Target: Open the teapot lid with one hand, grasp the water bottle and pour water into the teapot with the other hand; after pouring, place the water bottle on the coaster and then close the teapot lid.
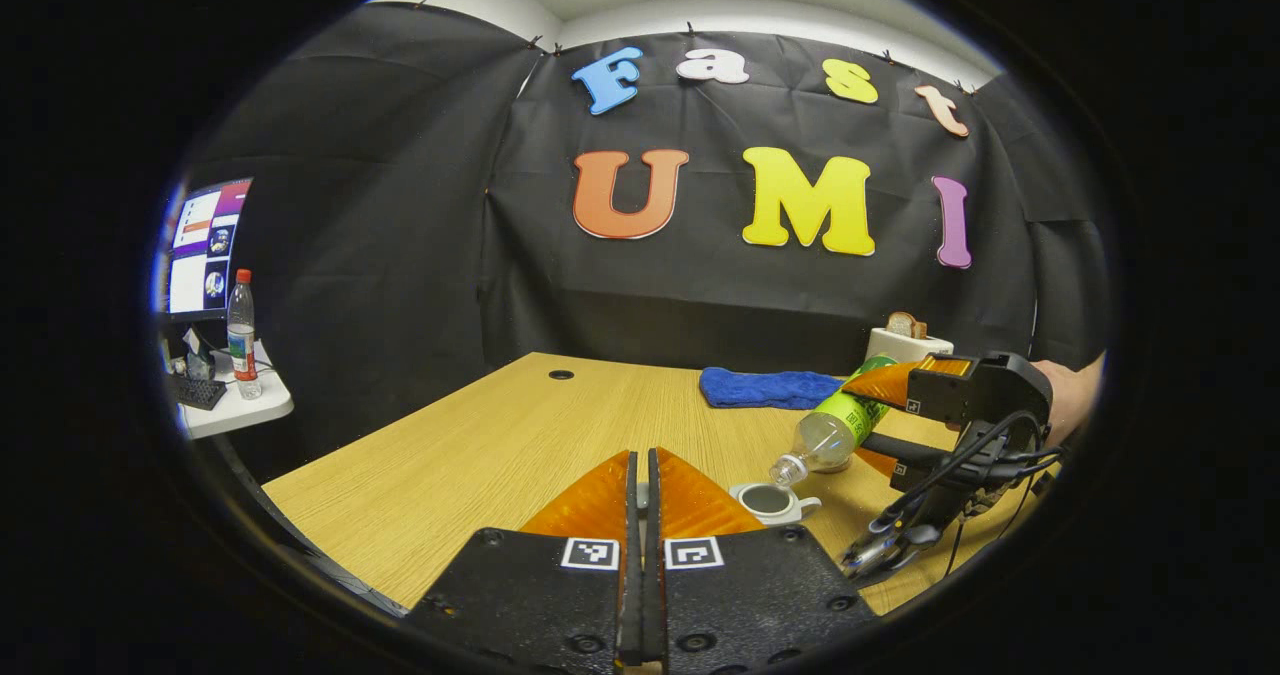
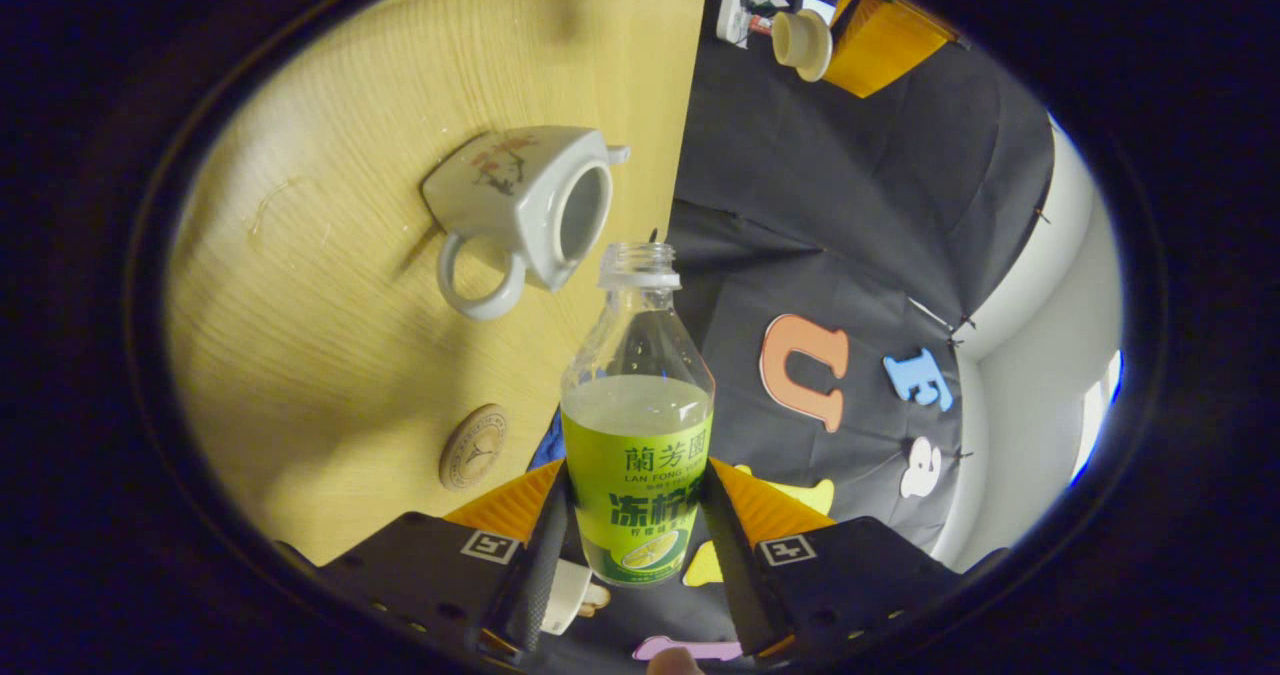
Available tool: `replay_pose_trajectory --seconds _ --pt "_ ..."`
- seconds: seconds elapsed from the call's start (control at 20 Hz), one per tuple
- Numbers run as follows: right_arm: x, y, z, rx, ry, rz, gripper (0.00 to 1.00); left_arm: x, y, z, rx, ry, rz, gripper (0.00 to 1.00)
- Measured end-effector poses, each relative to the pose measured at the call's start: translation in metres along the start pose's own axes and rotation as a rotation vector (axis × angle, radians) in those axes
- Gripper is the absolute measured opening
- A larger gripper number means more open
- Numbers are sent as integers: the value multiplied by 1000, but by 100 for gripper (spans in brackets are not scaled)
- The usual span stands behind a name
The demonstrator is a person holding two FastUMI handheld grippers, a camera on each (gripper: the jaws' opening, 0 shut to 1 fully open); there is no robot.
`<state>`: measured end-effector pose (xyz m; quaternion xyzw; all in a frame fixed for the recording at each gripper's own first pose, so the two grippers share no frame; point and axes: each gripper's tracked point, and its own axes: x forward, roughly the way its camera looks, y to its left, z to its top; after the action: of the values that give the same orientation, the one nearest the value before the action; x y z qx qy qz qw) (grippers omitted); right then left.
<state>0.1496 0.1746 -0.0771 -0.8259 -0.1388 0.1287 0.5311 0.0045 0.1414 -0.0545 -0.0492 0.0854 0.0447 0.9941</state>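
The right gripper (image 2: 635, 545) has its fingers pressed on both sides of the labelled lower body of a clear plastic water bottle with a green label (image 2: 637, 425), uncapped and part full. In the left gripper view the same bottle (image 1: 838, 425) is tipped neck-down, its mouth just above the open top of the small white ceramic teapot (image 1: 770, 502), which stands on the pale wooden surface (image 1: 480, 445). No stream of water can be made out.

The left gripper (image 1: 641, 500) has its fingers drawn almost together. In the right gripper view it is seen far off holding a round cream lid (image 2: 801, 40), so it appears to pinch the lid's knob, though the left gripper view hides this.

A thin plastic bottle is light and gives under pressure; gripping the stiffer labelled midsection looks right, but squeezing hard could spurt water. The glazed teapot (image 2: 520, 200) is likely slippery and fragile, and its opening is narrow, so the pour wants a slow tilt.

A round wooden coaster (image 2: 472, 446) lies on the surface near the teapot, awaiting the bottle. A folded blue cloth (image 1: 765, 388) lies farther back.
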Motion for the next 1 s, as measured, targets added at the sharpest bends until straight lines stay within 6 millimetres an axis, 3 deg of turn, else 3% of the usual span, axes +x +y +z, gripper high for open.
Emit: replay_pose_trajectory --seconds 1.0 --pt "4 -27 8 -196 -22 -57 71 -5 -2 6 27 -9 1 2"
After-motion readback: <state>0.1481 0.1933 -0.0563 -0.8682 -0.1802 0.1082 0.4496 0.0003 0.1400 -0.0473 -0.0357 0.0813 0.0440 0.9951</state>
